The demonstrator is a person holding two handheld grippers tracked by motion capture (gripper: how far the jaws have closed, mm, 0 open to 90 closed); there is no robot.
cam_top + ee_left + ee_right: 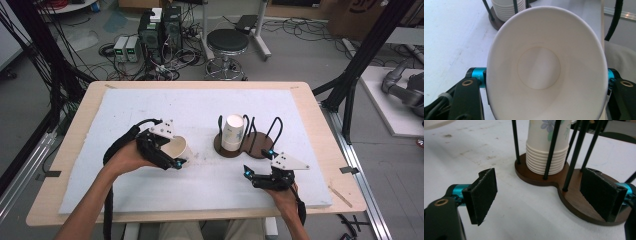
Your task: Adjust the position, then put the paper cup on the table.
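A white paper cup [176, 147] lies on its side between the jaws of my left gripper [175, 155], which is shut on it just above the white mat. In the left gripper view the cup [544, 65] is squeezed to an oval with its mouth toward the camera. A stack of upside-down paper cups [233, 132] stands in a dark wooden holder [256, 145] with black wire hoops. My right gripper [260, 162] hovers open near the holder's front. In the right gripper view its pads [482, 195] are wide apart before the stack [547, 152] and base [579, 200].
A white foam mat [150, 107] covers the wooden table [320, 125]. Beyond the table's far edge stand a black stool [227, 42], computer boxes and cables on the floor. A black frame post [362, 55] rises at the right.
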